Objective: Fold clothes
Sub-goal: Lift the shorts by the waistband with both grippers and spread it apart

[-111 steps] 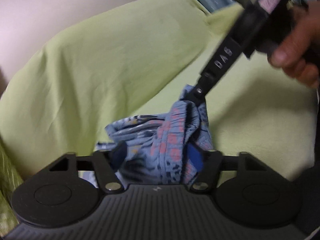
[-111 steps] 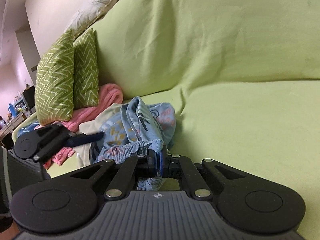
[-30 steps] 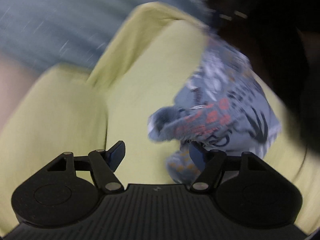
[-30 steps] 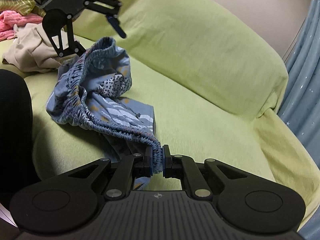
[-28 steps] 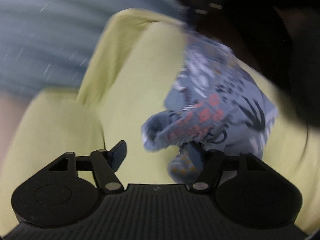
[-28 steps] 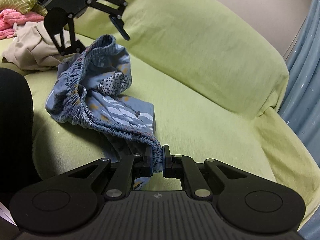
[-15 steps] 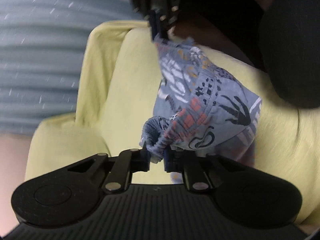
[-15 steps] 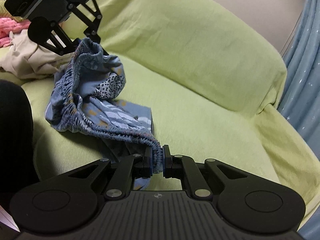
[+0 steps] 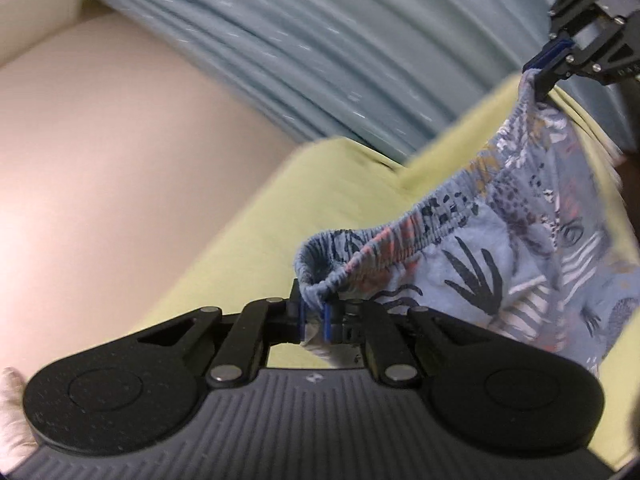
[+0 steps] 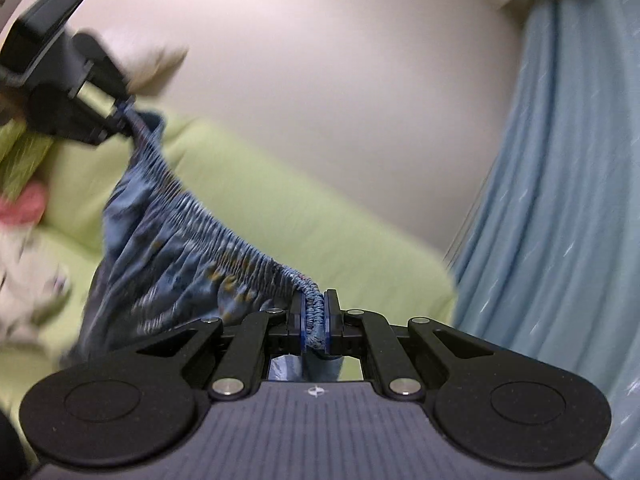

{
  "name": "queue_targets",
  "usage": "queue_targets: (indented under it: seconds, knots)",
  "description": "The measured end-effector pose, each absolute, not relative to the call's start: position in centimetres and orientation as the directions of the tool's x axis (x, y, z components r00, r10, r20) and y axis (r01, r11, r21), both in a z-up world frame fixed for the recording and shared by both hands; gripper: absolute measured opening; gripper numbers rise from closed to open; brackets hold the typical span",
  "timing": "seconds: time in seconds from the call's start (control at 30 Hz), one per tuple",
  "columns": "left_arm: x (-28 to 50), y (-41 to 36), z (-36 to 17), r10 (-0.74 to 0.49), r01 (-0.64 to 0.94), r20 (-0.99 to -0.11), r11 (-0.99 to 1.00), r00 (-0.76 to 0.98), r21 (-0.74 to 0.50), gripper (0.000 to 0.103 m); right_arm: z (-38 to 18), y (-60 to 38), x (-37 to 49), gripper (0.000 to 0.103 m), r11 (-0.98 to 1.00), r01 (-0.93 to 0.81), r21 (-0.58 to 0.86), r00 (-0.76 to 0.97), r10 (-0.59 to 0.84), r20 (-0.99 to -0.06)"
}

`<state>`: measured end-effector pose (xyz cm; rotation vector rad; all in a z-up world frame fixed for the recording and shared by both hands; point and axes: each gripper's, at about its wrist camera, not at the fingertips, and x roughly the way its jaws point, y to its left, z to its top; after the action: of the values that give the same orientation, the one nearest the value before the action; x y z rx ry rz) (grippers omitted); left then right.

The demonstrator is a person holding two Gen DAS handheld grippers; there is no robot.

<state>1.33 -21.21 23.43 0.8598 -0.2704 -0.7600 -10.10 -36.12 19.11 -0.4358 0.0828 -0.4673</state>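
Two tongs [image 9: 314, 320] [image 10: 314, 322] at opposite shorts [image 9: 500, 248] waistband ends.

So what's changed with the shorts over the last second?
The left gripper, open a second ago, has shut on the waistband. Both grippers lifted the patterned shorts off the green sofa. The right gripper stayed clamped on the waistband.

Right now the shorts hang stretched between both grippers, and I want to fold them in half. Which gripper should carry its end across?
Probably the left gripper: like the right gripper it pinches the shorts' waistband, but bare sofa lies ahead of it.
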Motion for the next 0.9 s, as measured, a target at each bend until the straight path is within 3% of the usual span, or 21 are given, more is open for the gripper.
queue_targets:
  seconds: [0.1,0.23,0.37,0.5,0.67,0.8,0.83,0.87,0.9]
  knots:
    - [-0.7,-20.1,26.7,-0.677,0.447,0.026,0.513,0.735,0.733,0.008,22.0,-35.0,-12.2,0.006,0.775,0.471,-0.420,0.877,-0.462,0.131]
    - [-2.1,-20.1,28.7,-0.673,0.466,0.076,0.585,0.736,0.664,0.008,23.7,-34.4,-13.5,0.006,0.726,0.514,-0.457,0.855,-0.480,0.199]
    - [-1.3,-21.4,27.9,-0.691,0.530,0.028,0.579,0.722,0.620,0.008,23.8,-35.6,-13.8,0.006,0.711,0.532,-0.460,0.843,-0.499,0.204]
    - [2.1,-25.2,25.3,-0.696,0.584,-0.079,0.529,0.714,0.616,0.008,22.9,-39.1,-11.3,0.006,0.699,0.531,-0.480,0.838,-0.518,0.172]
    - [10.6,-33.5,19.3,-0.642,0.591,-0.184,0.504,0.744,0.630,0.008,20.4,-49.1,-1.8,0.006,0.702,0.494,-0.513,0.836,-0.545,0.060]
    - [20.0,-41.2,11.2,-0.602,0.663,-0.323,0.512,0.730,0.546,0.010,15.7,-60.3,7.5,0.010,0.775,0.443,-0.451,0.820,-0.553,-0.145]
    - [22.2,-42.8,8.8,-0.588,0.683,-0.366,0.519,0.721,0.513,0.013,13.7,-63.0,10.0,0.014,0.800,0.433,-0.415,0.806,-0.550,-0.219]
    - [24.3,-44.2,6.1,-0.565,0.702,-0.420,0.531,0.710,0.475,0.014,11.7,-65.4,11.9,0.027,0.821,0.434,-0.370,0.790,-0.545,-0.282]
    - [25.6,-44.9,3.8,-0.542,0.710,-0.458,0.539,0.704,0.454,0.014,9.8,-67.3,12.8,0.028,0.838,0.454,-0.303,0.777,-0.539,-0.325]
